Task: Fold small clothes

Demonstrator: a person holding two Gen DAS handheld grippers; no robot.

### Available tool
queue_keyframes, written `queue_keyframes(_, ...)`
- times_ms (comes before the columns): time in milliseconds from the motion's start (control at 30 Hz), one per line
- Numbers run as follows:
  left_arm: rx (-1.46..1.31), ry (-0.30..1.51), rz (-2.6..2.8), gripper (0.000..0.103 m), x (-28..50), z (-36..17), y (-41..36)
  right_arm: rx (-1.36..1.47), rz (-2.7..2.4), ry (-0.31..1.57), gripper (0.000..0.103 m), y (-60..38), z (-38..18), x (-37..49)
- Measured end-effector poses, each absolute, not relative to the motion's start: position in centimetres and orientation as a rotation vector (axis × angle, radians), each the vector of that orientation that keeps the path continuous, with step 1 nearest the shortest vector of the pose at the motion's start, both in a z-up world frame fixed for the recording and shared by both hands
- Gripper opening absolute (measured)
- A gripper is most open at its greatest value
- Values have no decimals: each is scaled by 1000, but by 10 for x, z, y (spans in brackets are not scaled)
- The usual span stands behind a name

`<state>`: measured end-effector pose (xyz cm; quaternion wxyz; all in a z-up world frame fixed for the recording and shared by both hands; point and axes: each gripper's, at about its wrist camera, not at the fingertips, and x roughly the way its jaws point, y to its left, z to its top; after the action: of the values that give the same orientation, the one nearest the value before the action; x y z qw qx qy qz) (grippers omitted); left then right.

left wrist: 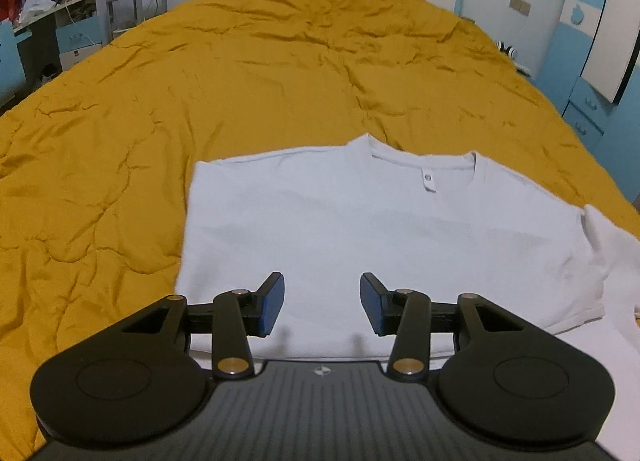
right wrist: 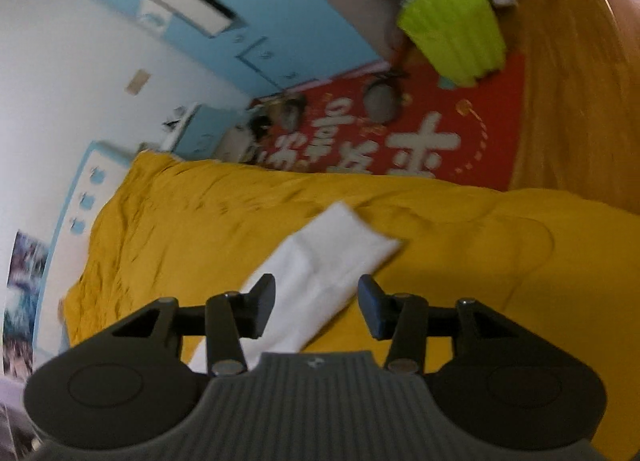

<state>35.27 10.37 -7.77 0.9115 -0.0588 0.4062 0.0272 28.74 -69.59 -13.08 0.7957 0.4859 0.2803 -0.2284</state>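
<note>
White tee (left wrist: pixel 360 229) lies flat on the yellow quilt (left wrist: pixel 120 121), both my grippers (left wrist: pixel 322 303) (right wrist: pixel 316 311) gaping and empty, so I'd pinch that loose sleeve (right wrist: pixel 340 245) by its edge.

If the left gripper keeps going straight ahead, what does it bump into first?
Most likely the white T-shirt. The left gripper is open and points across the shirt lying flat on the yellow blanket. How high it is above the cloth is unclear.
</note>
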Motion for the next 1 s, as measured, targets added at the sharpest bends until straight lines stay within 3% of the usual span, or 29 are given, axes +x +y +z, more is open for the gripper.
queue_keyframes(100,-103,853,75,52,354,-80,97,1094,-520,616,42,-713,-155,294)
queue_keyframes(200,-97,864,101,52,354,-80,98,1123,-525,600,34,-725,-169,302)
queue_keyframes(267,-102,867,116,52,353,-81,101,1117,-523,600,12,-729,-171,308)
queue_keyframes(333,-109,870,129,52,352,-81,105,1072,-514,592,3,-725,-161,314)
queue_keyframes(467,-123,859,131,52,347,-77,114,904,-448,553,2,-701,-106,323)
queue_keyframes(667,-174,813,109,52,338,-67,130,684,-248,441,2,-615,21,358)
queue_keyframes(833,-211,751,90,52,328,-52,150,497,-47,362,2,-486,119,396)
queue_keyframes(1000,-231,708,83,52,320,-39,173,332,169,336,2,-330,180,430)
